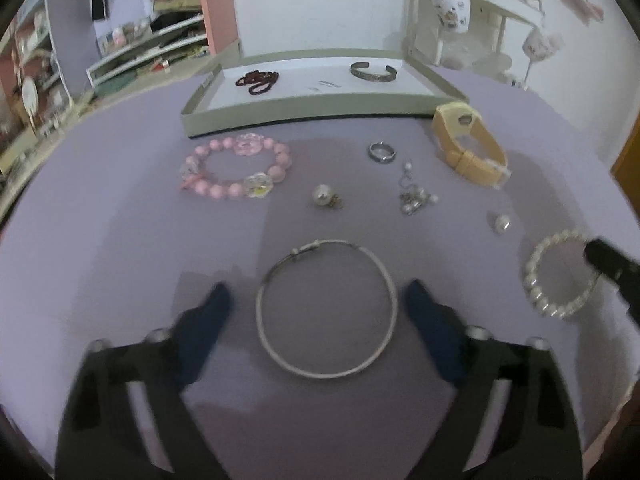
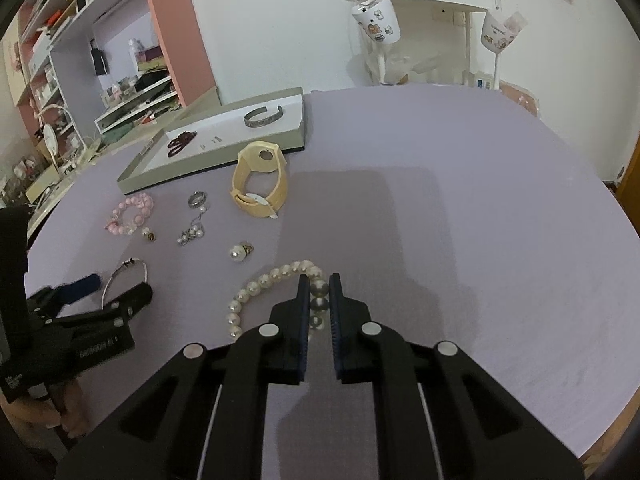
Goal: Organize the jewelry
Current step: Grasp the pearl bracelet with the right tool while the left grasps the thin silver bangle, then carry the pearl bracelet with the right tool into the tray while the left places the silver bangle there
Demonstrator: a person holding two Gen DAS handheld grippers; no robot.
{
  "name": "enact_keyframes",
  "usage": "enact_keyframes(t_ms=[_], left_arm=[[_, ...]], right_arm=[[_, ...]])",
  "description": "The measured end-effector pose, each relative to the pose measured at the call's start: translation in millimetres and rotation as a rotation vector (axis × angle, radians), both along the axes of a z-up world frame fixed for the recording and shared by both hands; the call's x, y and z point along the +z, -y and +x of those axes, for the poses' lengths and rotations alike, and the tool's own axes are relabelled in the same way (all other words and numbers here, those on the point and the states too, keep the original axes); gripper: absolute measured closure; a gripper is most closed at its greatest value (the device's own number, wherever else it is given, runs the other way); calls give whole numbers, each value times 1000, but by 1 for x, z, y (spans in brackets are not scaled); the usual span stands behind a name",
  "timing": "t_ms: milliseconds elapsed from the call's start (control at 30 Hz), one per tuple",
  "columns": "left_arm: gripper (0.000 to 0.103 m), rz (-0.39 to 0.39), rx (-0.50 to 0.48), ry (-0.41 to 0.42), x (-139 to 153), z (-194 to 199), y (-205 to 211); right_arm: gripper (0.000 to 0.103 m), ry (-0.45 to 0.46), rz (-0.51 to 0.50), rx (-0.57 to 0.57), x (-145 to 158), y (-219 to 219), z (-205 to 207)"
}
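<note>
Jewelry lies spread over the lilac tabletop [image 1: 120,240], w/ a shallow grey-green tray [image 1: 304,110] toward the far edge. Inside the tray we see a dark red bead string [image 1: 258,80] at its left end and a metal cuff [image 1: 374,72] toward its right end.

Our left gripper [image 1: 316,308] stands open, fingers either side of a thin silver bangle [image 1: 326,310] near the front edge; pads not touching it as far as we can tell. Our right gripper [image 2: 319,300] is clamped on the pearl bracelet [image 2: 256,292], one bead pinched between the blue pads, near the front right edge in the left wrist view.

Between bangle and tray, loose on the cloth: a pink bead bracelet [image 1: 236,170] to the left, a silver ring [image 1: 382,152] mid-table, a cream watch [image 1: 470,144] just beside the tray's near right corner. Nearer us, a pearl earring [image 1: 326,197], a small tangle of chain and pearls [image 1: 414,196], and another pearl earring [image 1: 500,222] by the pearl bracelet.
</note>
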State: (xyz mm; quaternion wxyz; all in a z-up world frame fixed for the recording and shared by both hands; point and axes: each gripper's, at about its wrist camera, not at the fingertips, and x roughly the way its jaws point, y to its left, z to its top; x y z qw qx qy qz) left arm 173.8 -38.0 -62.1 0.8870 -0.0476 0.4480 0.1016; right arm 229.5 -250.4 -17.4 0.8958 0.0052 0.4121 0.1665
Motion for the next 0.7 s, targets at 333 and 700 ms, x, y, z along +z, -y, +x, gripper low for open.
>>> enact_keyframes(t_ms=[333,700], left_arm=[[34,22,-11,2,3,-6,-4],[34,17,4,56,33,-30,-45]], right_arm=[[93,5,54,29,10,-3,-1],[93,90,71,85,51,-24,-6]])
